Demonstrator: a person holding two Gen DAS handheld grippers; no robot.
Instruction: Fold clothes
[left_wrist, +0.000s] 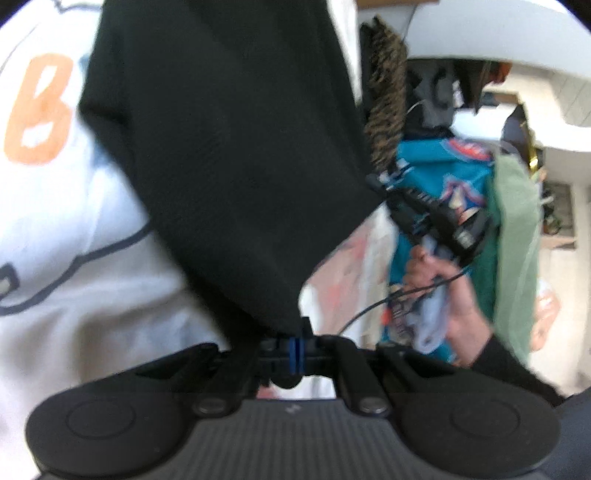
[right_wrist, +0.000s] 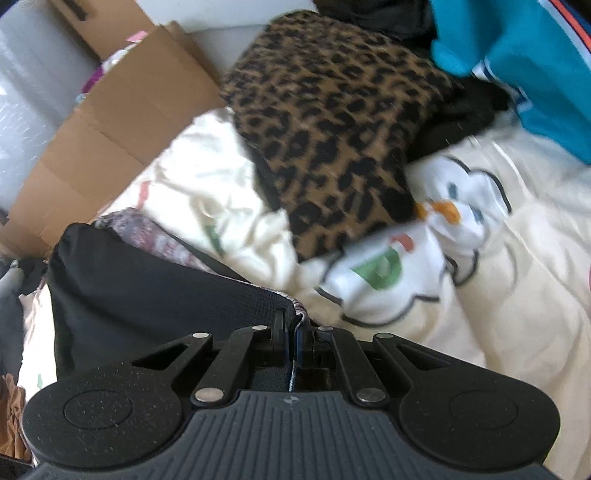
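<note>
- Left hand-held gripper (left_wrist: 297, 349) clamped tight on corner of black cloth (left_wrist: 229, 147), hanging taut over white printed sheet (left_wrist: 74, 240).
- Right hand-held gripper (right_wrist: 295, 341) pinched on other edge of same cloth, w/ patterned lining showing.
- Leopard garment (right_wrist: 332, 122) & teal shirt (right_wrist: 517, 55) piled nearby on bed.

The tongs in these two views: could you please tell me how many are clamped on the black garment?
2. The left tongs pinch a corner of the black fabric garment; the right tongs are shut on its patterned-lined edge, also seen gripping it across the left view.
</note>
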